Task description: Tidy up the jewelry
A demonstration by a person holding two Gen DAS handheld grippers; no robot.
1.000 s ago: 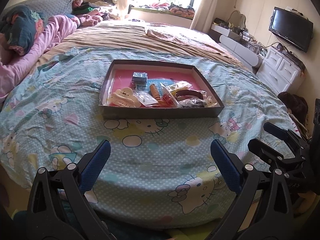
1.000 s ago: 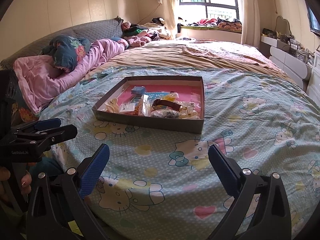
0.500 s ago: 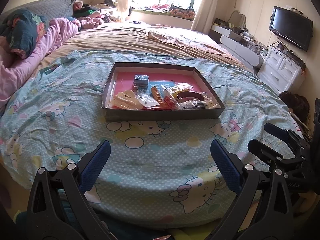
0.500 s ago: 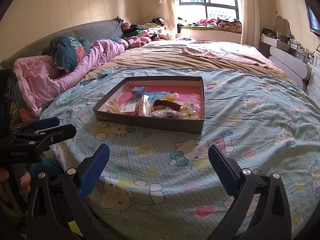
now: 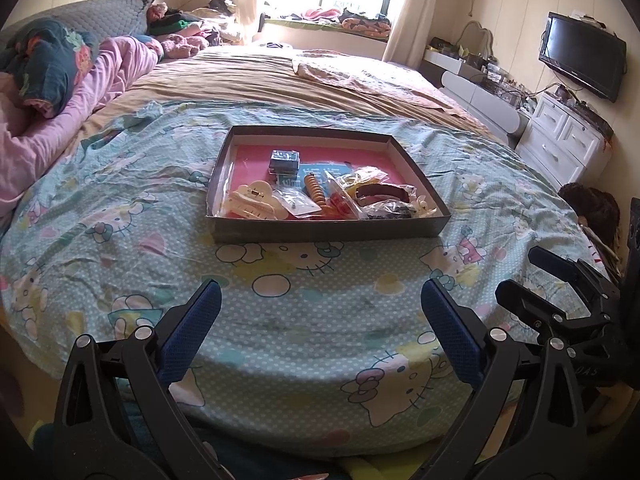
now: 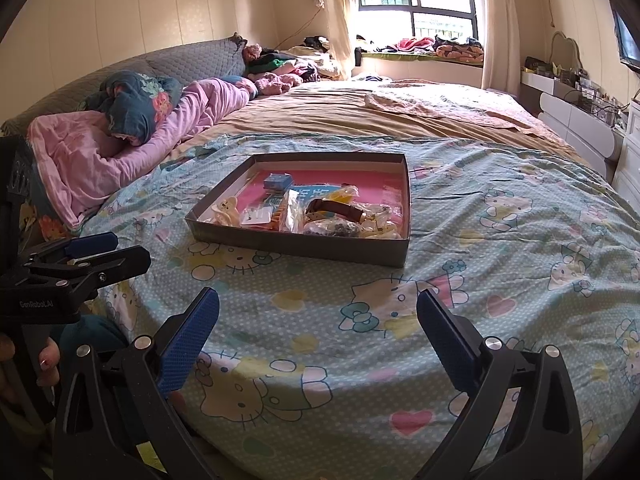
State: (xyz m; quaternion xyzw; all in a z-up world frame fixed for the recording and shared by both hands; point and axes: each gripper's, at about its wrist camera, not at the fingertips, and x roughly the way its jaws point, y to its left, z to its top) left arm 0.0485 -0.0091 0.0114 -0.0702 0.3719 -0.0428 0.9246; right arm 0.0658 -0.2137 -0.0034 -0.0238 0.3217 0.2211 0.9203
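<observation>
Jewelry pieces [image 5: 320, 196] lie together in a shallow grey box [image 5: 324, 234] with a pink floor, and this box sits on the cartoon-cat bedsheet [image 5: 280, 320] straight ahead of both tongs, well apart from them. Both tongs are released and hold nothing: the left gripper [image 5: 320, 316] and the right gripper [image 6: 318, 316] each have their blue pads spread wide over bare sheet.

From the left gripper the box is directly in front and its long side runs across, from left to right. From the right gripper the box [image 6: 304, 250] is ahead and a little to the left, seen more from its corner. I judge neither hand is clearly nearer; both must go forward over the near wall of the box.

Inside, nearly all items crowd along the near wall. A cream hair claw [image 5: 254, 202] is at the near left, so it suits the left gripper. A brown curved band [image 5: 384, 192] and clear plastic bags [image 5: 360, 178] are at the near right, on the side of the right gripper. A small dark box [image 5: 285, 160] stands alone further back, near the middle.

Nothing stands between the tongs and the box. The near wall is the only obstacle, and the overlapping bags may make a clean grasp of one item difficult.

Pink bedding [image 6: 120, 148] lies far to the left, outside the path.
</observation>
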